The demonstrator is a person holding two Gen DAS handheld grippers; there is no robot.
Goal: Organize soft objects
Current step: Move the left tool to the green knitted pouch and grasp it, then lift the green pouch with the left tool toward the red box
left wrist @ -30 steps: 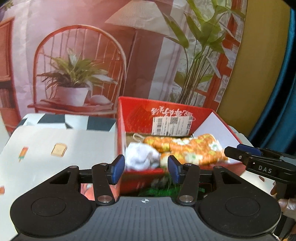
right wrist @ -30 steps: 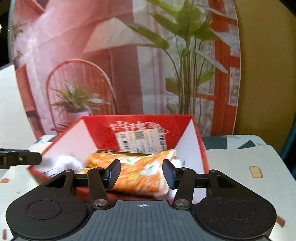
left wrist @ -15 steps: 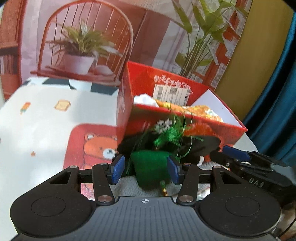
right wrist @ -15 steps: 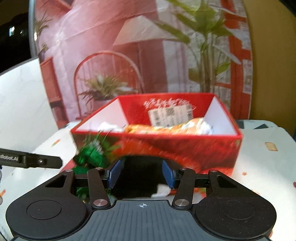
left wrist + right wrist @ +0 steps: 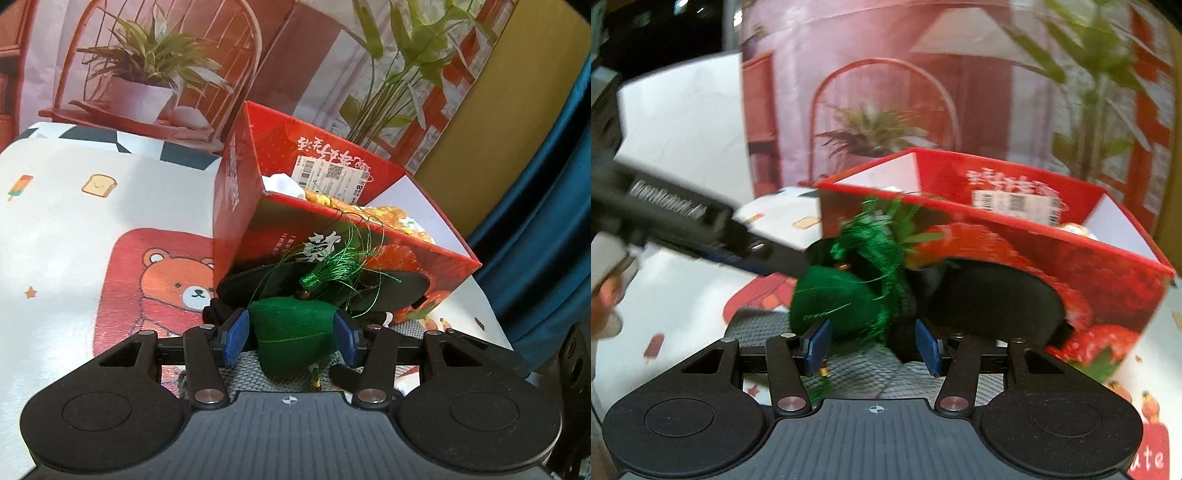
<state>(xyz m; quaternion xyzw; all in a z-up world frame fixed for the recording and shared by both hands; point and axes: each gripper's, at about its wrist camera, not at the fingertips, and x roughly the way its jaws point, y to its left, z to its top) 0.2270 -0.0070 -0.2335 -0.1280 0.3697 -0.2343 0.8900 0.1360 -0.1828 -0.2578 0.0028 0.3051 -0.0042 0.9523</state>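
A green stuffed pouch (image 5: 291,326) with a green thread tassel (image 5: 332,269) lies in front of the red box (image 5: 236,206). My left gripper (image 5: 291,338) has its blue pads on both sides of the pouch and looks shut on it. The pouch also shows in the right wrist view (image 5: 834,299), with the left gripper's finger (image 5: 701,225) on it. My right gripper (image 5: 873,347) is open just behind the pouch, over a grey knitted cloth (image 5: 860,373). A black soft thing (image 5: 993,299) lies against the box. The box (image 5: 1034,251) holds an orange floral cloth (image 5: 388,218) and a white cloth (image 5: 282,182).
The table has a white cartoon cloth with a red bear panel (image 5: 155,280). A printed backdrop with plants and a chair (image 5: 155,74) stands behind the box. A blue curtain (image 5: 554,206) hangs at the right. A hand (image 5: 605,295) shows at the left edge.
Both grippers dropped from over the box to the pile in front of it. The left pads closed in on the green pouch. The right gripper swung left and nearer.
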